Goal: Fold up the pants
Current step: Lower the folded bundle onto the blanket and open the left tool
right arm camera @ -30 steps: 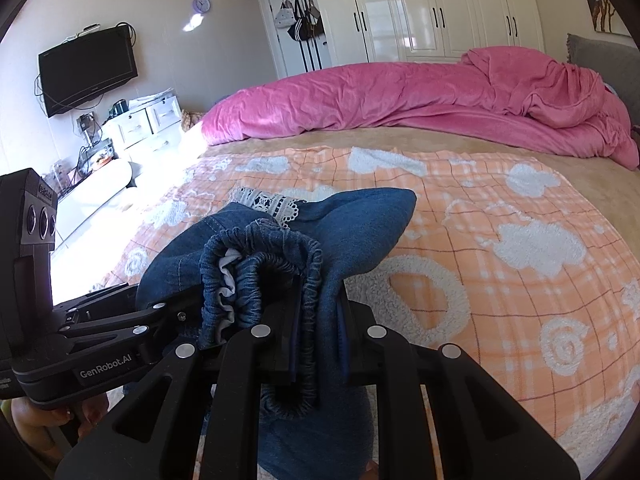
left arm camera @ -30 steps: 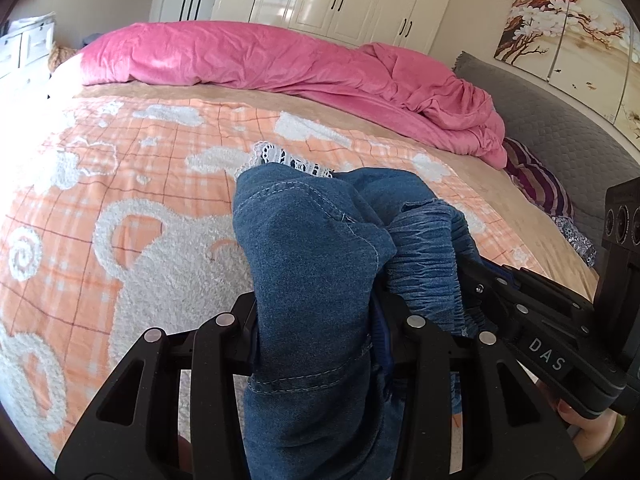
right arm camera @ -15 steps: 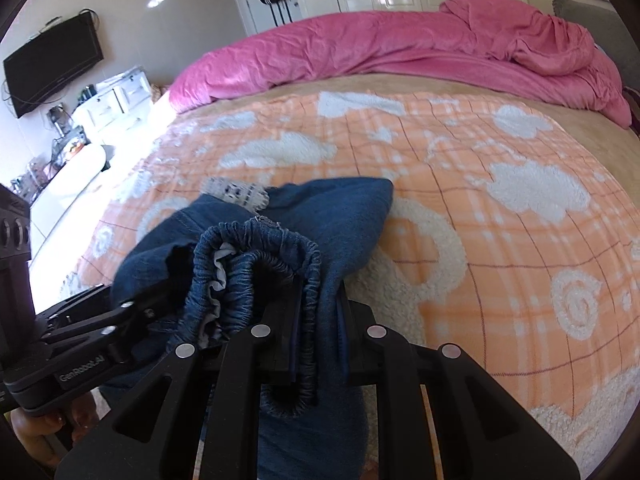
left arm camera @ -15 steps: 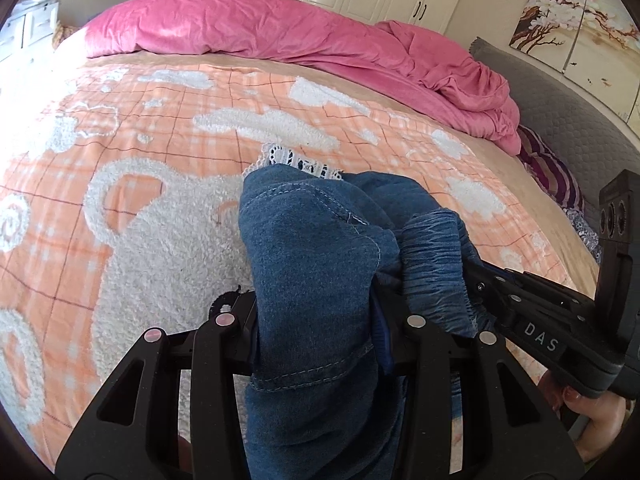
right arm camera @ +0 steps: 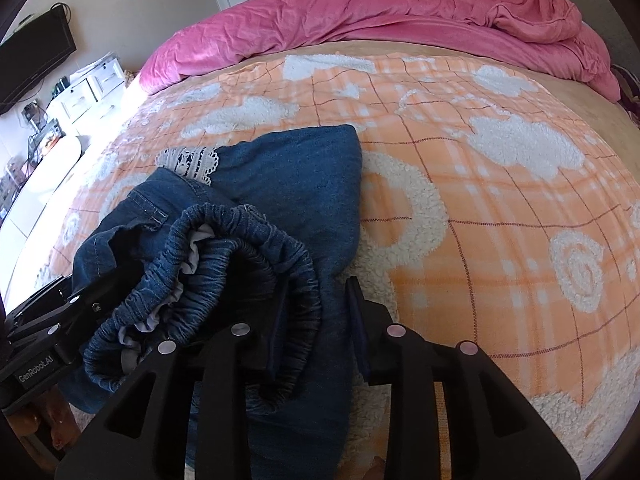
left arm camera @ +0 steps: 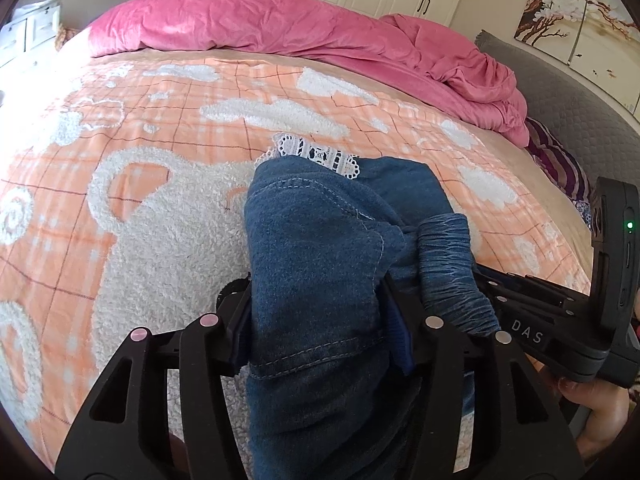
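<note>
Bedspread [left arm camera: 132,216], orange plaid with white fleece shapes, is our landmark. On its near part we see the denim pants [left arm camera: 320,264] bunched in layers, lace trim [left arm camera: 316,154] at their far edge. Our left gripper [left arm camera: 316,320] and right gripper [right arm camera: 316,312] are both opening, denim lying between each pair of jaws.

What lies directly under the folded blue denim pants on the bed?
Under the blue denim pants shows an orange plaid blanket with fluffy white shapes, plus a white lace trim peeking from beneath a fold. Whatever lies below the bundle's middle is covered.
</note>
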A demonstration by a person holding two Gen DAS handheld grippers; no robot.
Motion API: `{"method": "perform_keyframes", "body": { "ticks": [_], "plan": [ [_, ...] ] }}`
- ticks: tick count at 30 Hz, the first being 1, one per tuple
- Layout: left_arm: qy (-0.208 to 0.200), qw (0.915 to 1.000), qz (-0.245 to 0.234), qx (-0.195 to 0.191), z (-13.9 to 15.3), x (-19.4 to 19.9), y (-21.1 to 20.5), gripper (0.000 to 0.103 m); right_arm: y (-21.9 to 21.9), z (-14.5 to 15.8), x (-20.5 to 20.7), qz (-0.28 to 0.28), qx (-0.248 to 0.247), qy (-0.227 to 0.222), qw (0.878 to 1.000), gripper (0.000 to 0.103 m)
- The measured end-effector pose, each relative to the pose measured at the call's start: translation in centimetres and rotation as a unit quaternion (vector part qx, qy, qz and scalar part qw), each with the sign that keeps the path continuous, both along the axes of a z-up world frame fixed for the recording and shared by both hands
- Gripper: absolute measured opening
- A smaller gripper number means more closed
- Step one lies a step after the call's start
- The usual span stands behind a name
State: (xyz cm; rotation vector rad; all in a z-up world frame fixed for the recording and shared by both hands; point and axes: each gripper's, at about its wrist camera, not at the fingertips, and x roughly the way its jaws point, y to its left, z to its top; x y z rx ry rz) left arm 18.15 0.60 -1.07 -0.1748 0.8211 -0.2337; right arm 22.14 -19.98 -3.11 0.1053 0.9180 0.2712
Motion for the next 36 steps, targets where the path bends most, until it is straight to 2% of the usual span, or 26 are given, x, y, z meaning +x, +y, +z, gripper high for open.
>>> {"method": "perform_keyframes", "body": {
  "ticks": [4, 10, 18, 27, 34, 36],
  "plan": [
    [-0.002, 1.0, 0.003, 0.002, -0.1, -0.3, 0.2, 0.052, -0.2, 0.1, -0.2, -0.007, -0.006, -0.003, 1.0, 0.036],
    [-0.003, 1.0, 0.004, 0.003, -0.2, -0.8, 0.5, 0.057, -0.6, 0.2, -1.0, -0.014, 0.002, -0.005, 1.0, 0.04],
    [-0.007, 0.9999, 0.008, 0.01, 0.0, -1.8, 0.9, 0.063, -1.4, 0.4, -2.3, -0.022, 0.01, -0.007, 1.0, 0.051],
    [-0.018, 0.9996, 0.014, 0.017, 0.7, -3.3, 1.1, 0.066, -2.3, 0.8, -4.1, -0.024, 0.025, -0.014, 0.999, 0.053],
    [-0.029, 0.9992, 0.022, 0.016, 1.5, -4.7, 1.4, 0.074, -2.6, 2.0, -5.9, -0.019, 0.027, -0.055, 0.998, 0.061],
    [-0.034, 0.9991, 0.023, 0.013, 1.7, -5.1, 1.6, 0.075, -2.7, 2.5, -6.3, -0.019, 0.028, -0.065, 0.997, 0.069]
  ]
}}
